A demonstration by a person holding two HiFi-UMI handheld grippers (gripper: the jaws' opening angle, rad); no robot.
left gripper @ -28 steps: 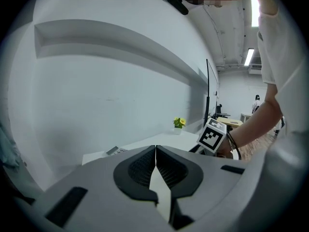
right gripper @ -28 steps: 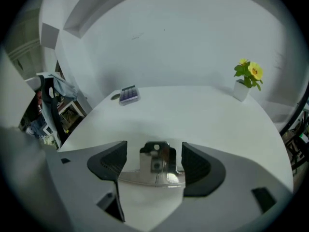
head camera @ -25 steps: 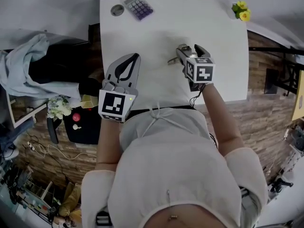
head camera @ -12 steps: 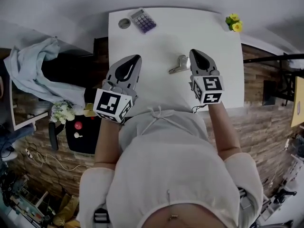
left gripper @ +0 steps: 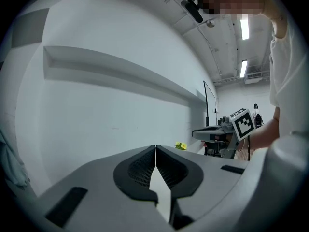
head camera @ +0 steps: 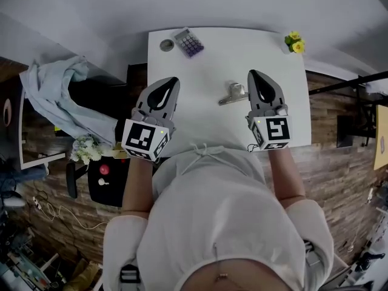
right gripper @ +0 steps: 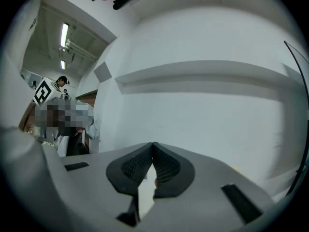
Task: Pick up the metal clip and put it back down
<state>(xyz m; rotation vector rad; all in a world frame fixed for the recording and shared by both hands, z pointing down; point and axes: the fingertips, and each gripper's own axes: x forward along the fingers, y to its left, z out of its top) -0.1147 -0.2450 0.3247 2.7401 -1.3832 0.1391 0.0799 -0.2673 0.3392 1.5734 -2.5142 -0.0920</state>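
Observation:
The metal clip (head camera: 233, 93) lies on the white table (head camera: 212, 114), free of both grippers. In the head view my right gripper (head camera: 255, 74) hangs just to the clip's right, raised above the tabletop, jaws shut with nothing between them. My left gripper (head camera: 172, 81) is well to the clip's left, also shut and empty. Each gripper view shows tips meeting: the left gripper (left gripper: 155, 149) and the right gripper (right gripper: 153, 145) both face a white wall. The clip does not appear in either gripper view.
A calculator (head camera: 188, 42) and a small round tin (head camera: 167, 45) sit at the table's far left corner. A yellow flower (head camera: 293, 42) stands at the far right corner. A dark chair draped with cloth (head camera: 57, 96) is left of the table.
The right gripper let go of the clip, drew back to the right and closed empty. The clip now lies on the table. The left gripper stayed shut.

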